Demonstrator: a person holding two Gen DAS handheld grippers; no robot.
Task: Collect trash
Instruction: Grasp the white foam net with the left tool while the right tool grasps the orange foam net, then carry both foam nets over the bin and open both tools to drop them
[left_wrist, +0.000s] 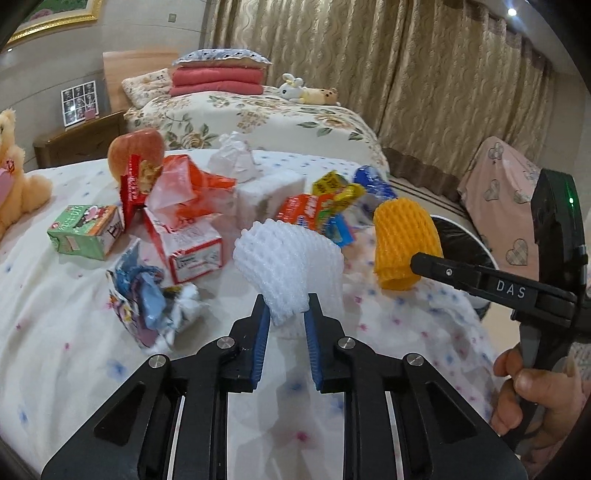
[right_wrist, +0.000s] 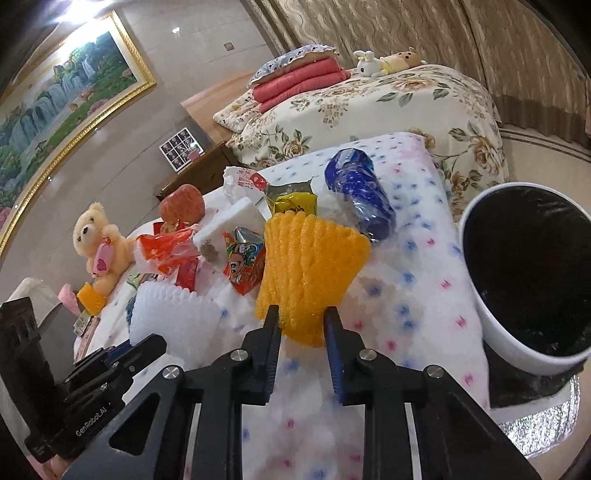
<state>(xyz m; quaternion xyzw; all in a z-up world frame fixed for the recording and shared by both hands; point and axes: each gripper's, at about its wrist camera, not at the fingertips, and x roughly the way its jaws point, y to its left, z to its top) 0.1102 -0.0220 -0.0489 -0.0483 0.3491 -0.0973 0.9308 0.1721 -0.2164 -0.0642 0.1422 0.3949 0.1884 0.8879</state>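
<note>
My left gripper (left_wrist: 286, 308) is shut on a white foam fruit net (left_wrist: 288, 258) and holds it above the bed. My right gripper (right_wrist: 301, 321) is shut on an orange foam fruit net (right_wrist: 310, 266); it also shows in the left wrist view (left_wrist: 402, 242). A white trash bin (right_wrist: 491, 314) with a black liner stands to the right of the bed. A pile of trash lies on the bed: a green carton (left_wrist: 86, 230), a red-and-white box (left_wrist: 188, 243), a crumpled wrapper (left_wrist: 147, 302), a blue wrapper (right_wrist: 360, 192), snack packets (right_wrist: 245, 258).
An apple (left_wrist: 127, 151) and a teddy bear (right_wrist: 98, 240) sit on the bed by the trash. A second bed (right_wrist: 406, 107) with folded red blankets stands behind, with curtains beyond. A nightstand (left_wrist: 81, 142) stands at the far left.
</note>
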